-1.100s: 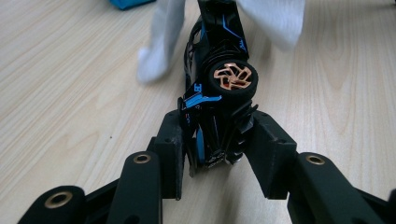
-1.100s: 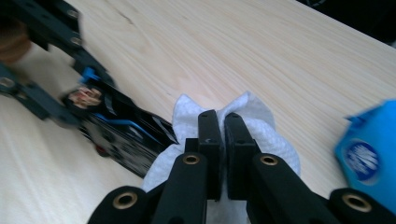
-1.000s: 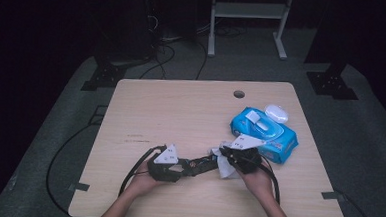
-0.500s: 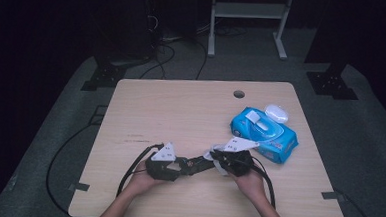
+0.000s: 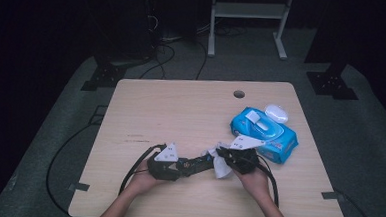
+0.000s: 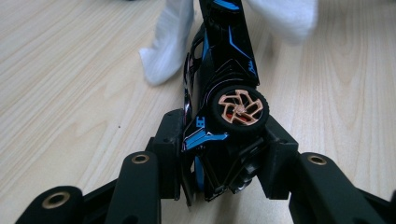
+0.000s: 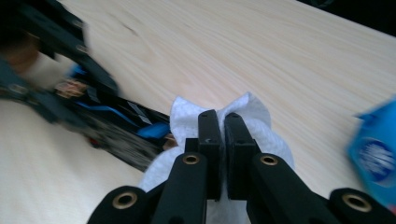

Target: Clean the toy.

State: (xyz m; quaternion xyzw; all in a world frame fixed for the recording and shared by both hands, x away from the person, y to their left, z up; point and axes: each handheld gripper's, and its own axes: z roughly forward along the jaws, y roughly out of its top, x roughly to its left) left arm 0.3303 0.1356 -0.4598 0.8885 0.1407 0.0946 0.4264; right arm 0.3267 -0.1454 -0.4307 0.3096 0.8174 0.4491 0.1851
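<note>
Left gripper (image 6: 219, 154) clamps toy car (image 6: 224, 93); right gripper (image 7: 219, 140) pinches wipe (image 7: 243, 116) at car's 12 o'clock end. Likely wiping the car; next, rub along body.

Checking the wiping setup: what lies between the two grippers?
In the high view, the toy car, held by the left gripper, and the white wipe, pinched by the right gripper, span that gap.

Both forearms come in bare, with no sleeves in sight. The left gripper (image 5: 168, 165) and the right gripper (image 5: 238, 157) are black, each topped by a pale grey three-cornered plate with small dark marks. Brass-coloured rings sit in the jaw links. A black cable loops from each, toward 7 and 5 o'clock.
</note>
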